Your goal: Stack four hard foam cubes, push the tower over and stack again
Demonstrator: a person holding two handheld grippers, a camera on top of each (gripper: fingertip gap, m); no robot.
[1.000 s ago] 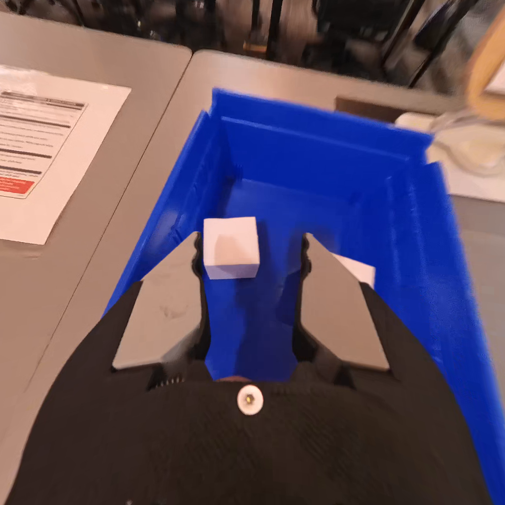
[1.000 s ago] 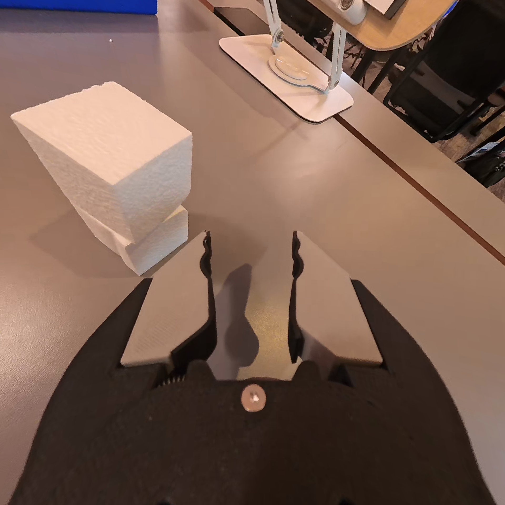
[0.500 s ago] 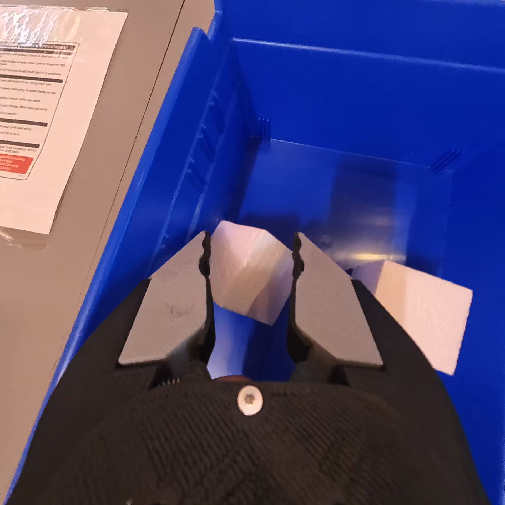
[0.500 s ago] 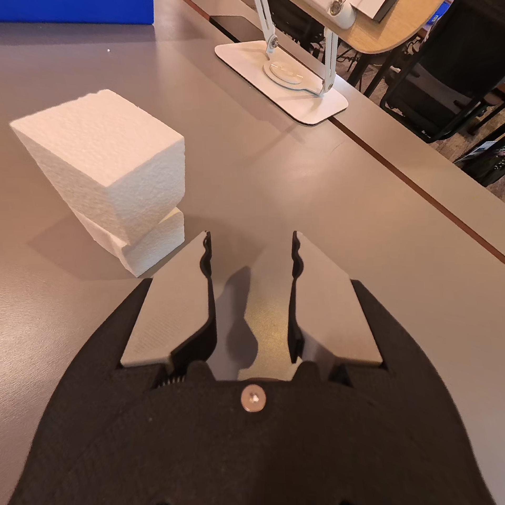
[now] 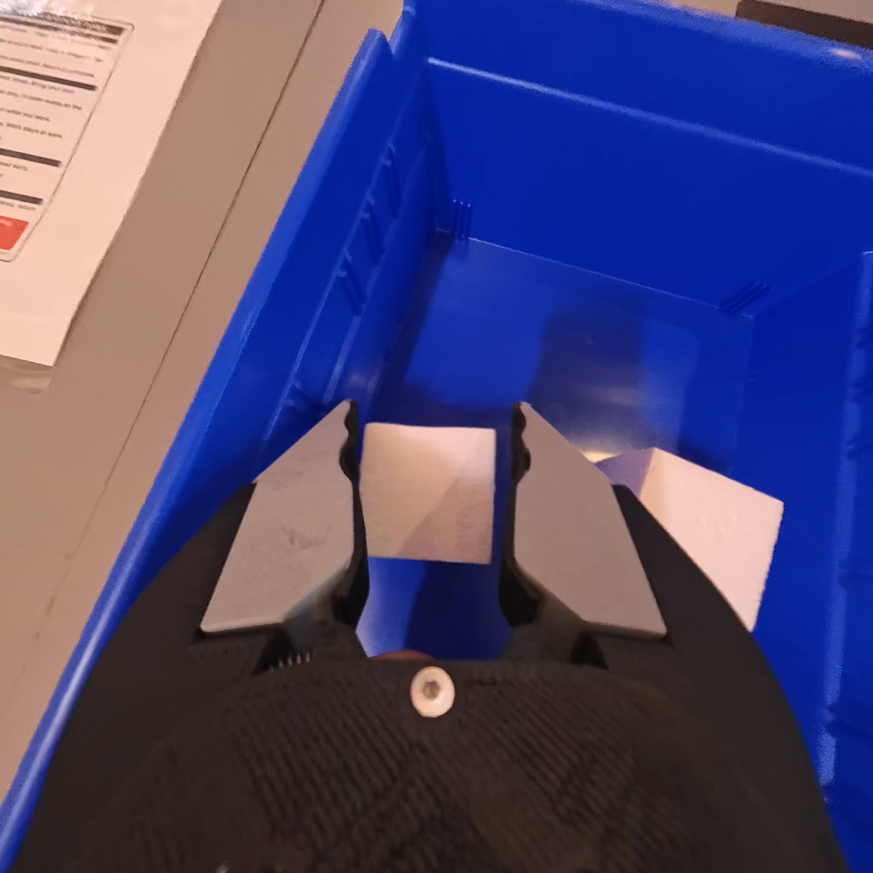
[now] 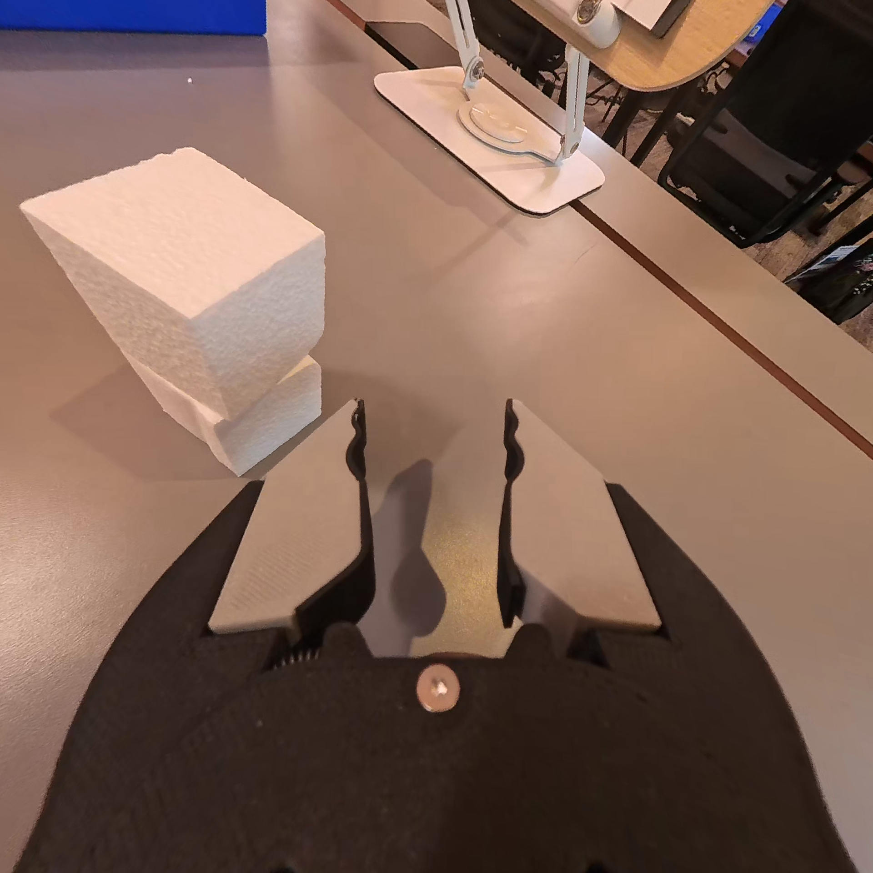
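Note:
In the left wrist view my left gripper [image 5: 432, 415] reaches into a blue bin [image 5: 614, 156]. It is shut on a white foam cube [image 5: 425, 491], which sits square between the two fingers. A second white foam cube [image 5: 708, 534] lies in the bin to its right, partly hidden by the right finger. In the right wrist view two foam cubes stand stacked on the grey table, the top cube [image 6: 189, 264] twisted on the bottom cube [image 6: 269, 425]. My right gripper [image 6: 434, 411] is open and empty, just right of the stack and low over the table.
A printed sheet [image 5: 42, 165] lies on the table left of the bin. A white stand base [image 6: 486, 127] with two thin legs sits at the far right of the table. A table seam [image 6: 708, 321] runs along the right. The bin's edge [image 6: 132, 14] shows at the far left. The gap from one gripper's tips to the other's is roughly 55 cm.
My left gripper went down into the bin and its fingers narrowed around the cube. The cube turned from skewed to square between them. The right gripper drew back slightly from the stack.

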